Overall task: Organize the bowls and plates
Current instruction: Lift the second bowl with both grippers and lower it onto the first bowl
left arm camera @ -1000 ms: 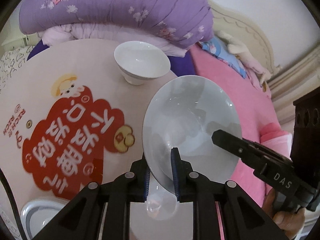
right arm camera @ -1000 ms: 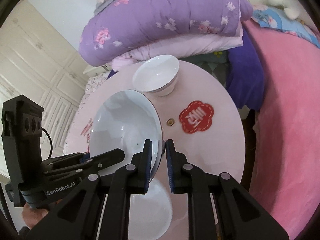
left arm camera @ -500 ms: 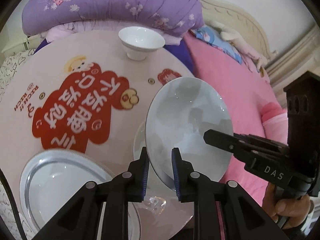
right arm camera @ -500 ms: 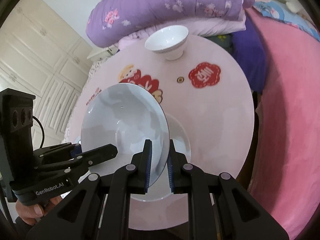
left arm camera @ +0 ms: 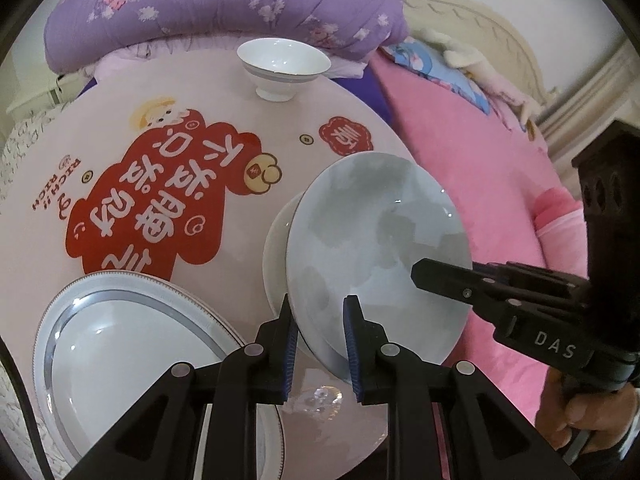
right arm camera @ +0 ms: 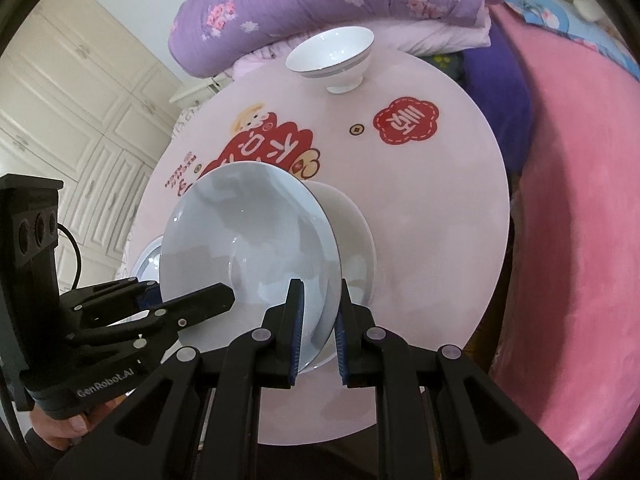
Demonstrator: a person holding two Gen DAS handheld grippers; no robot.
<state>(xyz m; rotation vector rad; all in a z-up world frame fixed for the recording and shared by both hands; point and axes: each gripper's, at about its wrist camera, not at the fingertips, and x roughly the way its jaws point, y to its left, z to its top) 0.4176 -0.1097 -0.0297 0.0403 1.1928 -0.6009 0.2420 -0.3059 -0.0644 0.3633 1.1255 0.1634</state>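
Note:
A pale blue-white deep plate [left arm camera: 376, 248] [right arm camera: 240, 240] hangs tilted over the pink round table [left arm camera: 100, 92], held by its rim from two sides. My left gripper [left arm camera: 320, 336] is shut on its near rim, and my right gripper [right arm camera: 318, 320] is shut on the opposite rim. Each gripper shows in the other's view: the right gripper [left arm camera: 440, 276] and the left gripper [right arm camera: 200, 300]. Just beneath the held plate a second white plate [left arm camera: 276, 248] [right arm camera: 356, 240] lies on the table. A white bowl [left arm camera: 284, 64] [right arm camera: 332, 60] with a grey band stands at the table's far edge.
A large plate with a grey-banded rim [left arm camera: 132, 344] [right arm camera: 148, 256] lies at the table's near left. A red cartoon print [left arm camera: 160, 200] covers the tabletop. A purple quilt [left arm camera: 224, 4] and a pink bedspread [left arm camera: 480, 152] border the far and right sides; white wardrobes [right arm camera: 80, 120] stand left.
Both grippers have carried the plate back from beside the bowl toward the near side of the table and lowered it over the white plate. The large rimmed plate has come into view.

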